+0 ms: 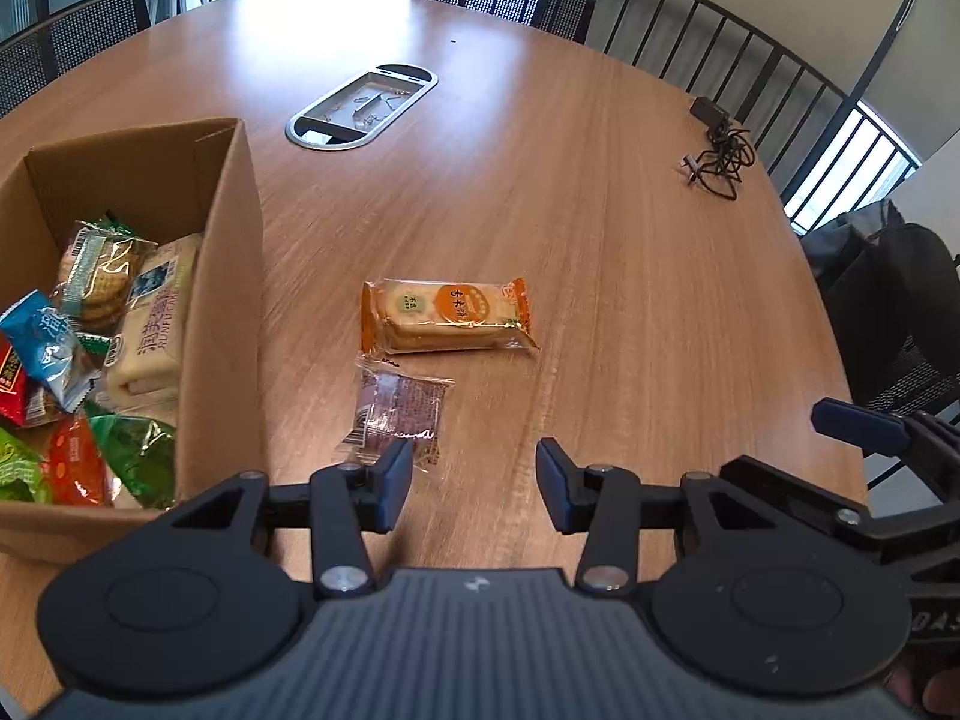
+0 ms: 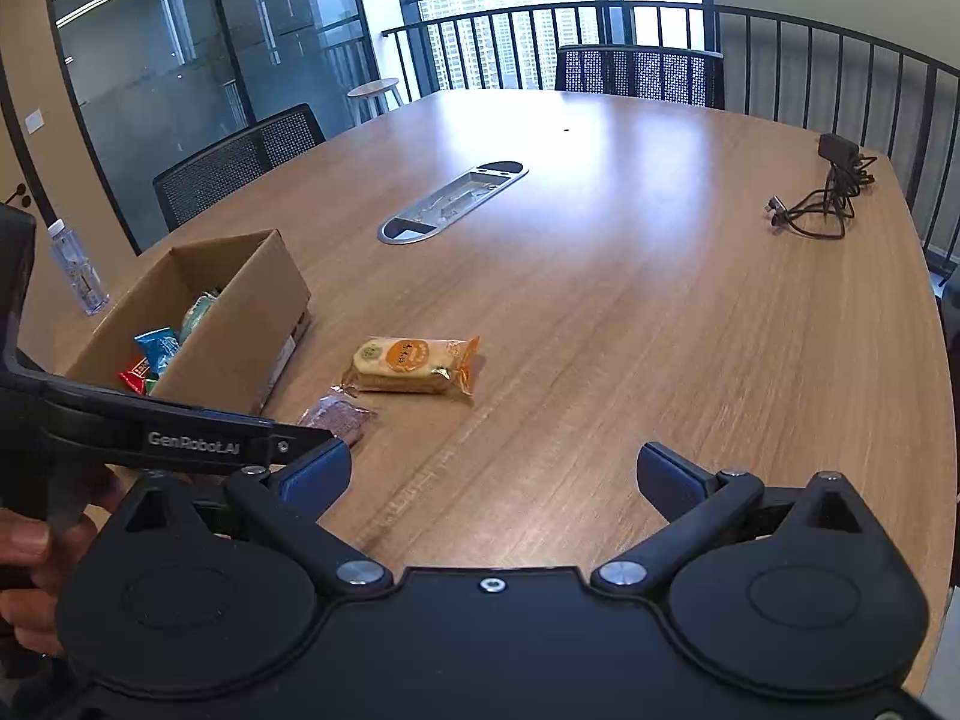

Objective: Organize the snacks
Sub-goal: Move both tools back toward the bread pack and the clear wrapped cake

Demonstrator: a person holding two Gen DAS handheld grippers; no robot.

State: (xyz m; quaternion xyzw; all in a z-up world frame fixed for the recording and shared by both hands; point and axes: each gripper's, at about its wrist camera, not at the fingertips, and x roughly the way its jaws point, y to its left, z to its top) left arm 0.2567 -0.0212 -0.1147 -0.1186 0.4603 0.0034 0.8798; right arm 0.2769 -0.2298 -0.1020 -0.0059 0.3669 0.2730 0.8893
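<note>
A cardboard box point(image 1: 231, 252) stands open at the left of the wooden table, with several snack packets inside; it also shows in the right wrist view point(image 2: 240, 330). An orange cracker packet point(image 1: 447, 315) point(image 2: 414, 363) lies flat on the table beside the box. A small clear packet with a purple snack point(image 1: 399, 411) point(image 2: 336, 414) lies just in front of it. My left gripper point(image 1: 474, 474) hovers low over the table, its jaws partly apart with only bare table between them; its left finger tip is right at the purple packet's near edge. My right gripper point(image 2: 492, 474) stands wide open and holds nothing.
A metal cable hatch point(image 1: 363, 105) sits in the table's middle. A black charger with coiled cable point(image 1: 720, 150) lies at the far right. A water bottle point(image 2: 75, 270) stands behind the box. Chairs ring the table, and a dark bag point(image 1: 888, 276) sits past its right edge.
</note>
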